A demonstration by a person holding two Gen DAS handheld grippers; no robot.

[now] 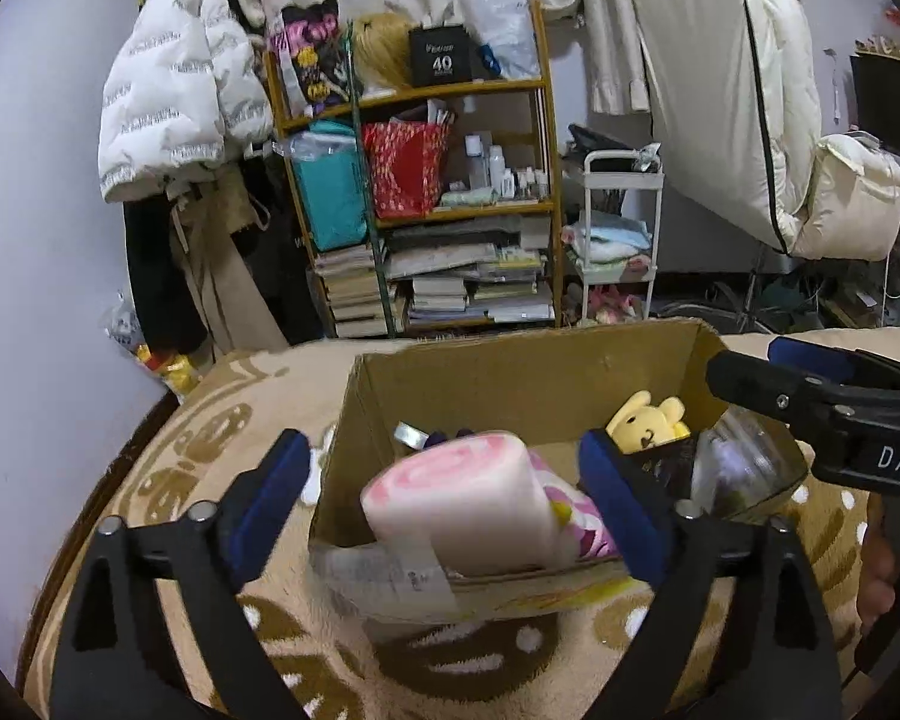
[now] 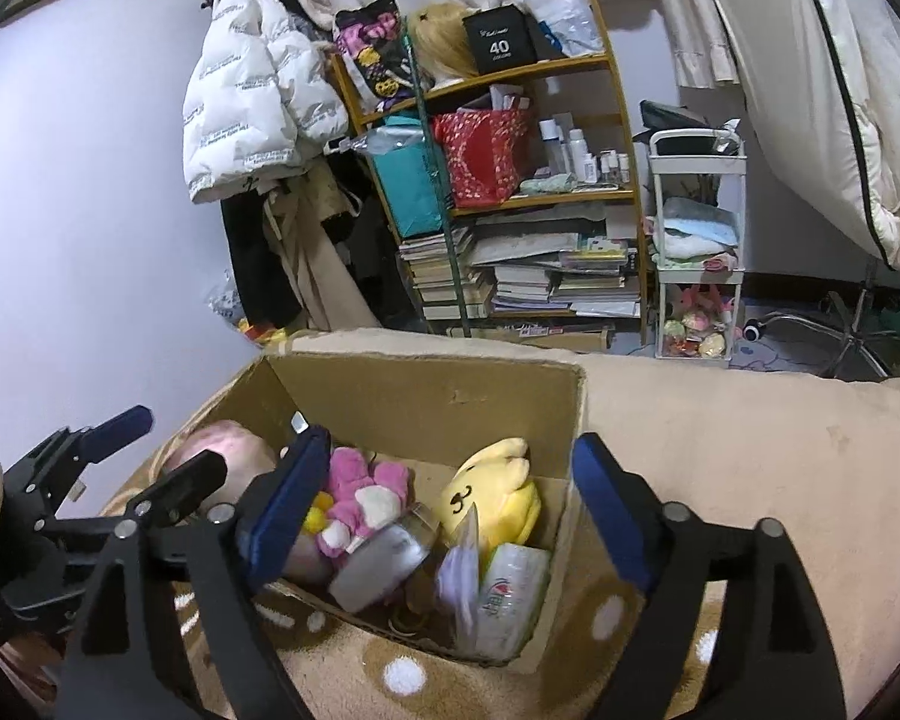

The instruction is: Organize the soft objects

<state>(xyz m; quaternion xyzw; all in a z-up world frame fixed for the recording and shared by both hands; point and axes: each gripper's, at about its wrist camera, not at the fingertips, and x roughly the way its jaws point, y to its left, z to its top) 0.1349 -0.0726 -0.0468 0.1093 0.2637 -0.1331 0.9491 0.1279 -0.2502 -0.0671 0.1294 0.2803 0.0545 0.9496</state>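
A cardboard box [image 1: 510, 378] sits on a beige patterned blanket; it also shows in the right wrist view [image 2: 426, 402]. My left gripper [image 1: 444, 498] is open, and a pink-and-white roll-shaped plush [image 1: 468, 504] lies between its fingers over the box's near rim, apart from the left finger. The right wrist view shows that plush [image 2: 222, 456] at the box's left side. A yellow plush [image 2: 498, 498] and a pink plush [image 2: 360, 492] lie inside the box, with plastic packets [image 2: 510, 594]. My right gripper [image 2: 438, 516] is open and empty above the box.
A wooden shelf [image 1: 426, 180] with books, bags and bottles stands behind, next to a white cart [image 1: 618, 240]. White jackets [image 1: 180, 102] hang on the left wall. The beige blanket [image 2: 750, 450] spreads around the box.
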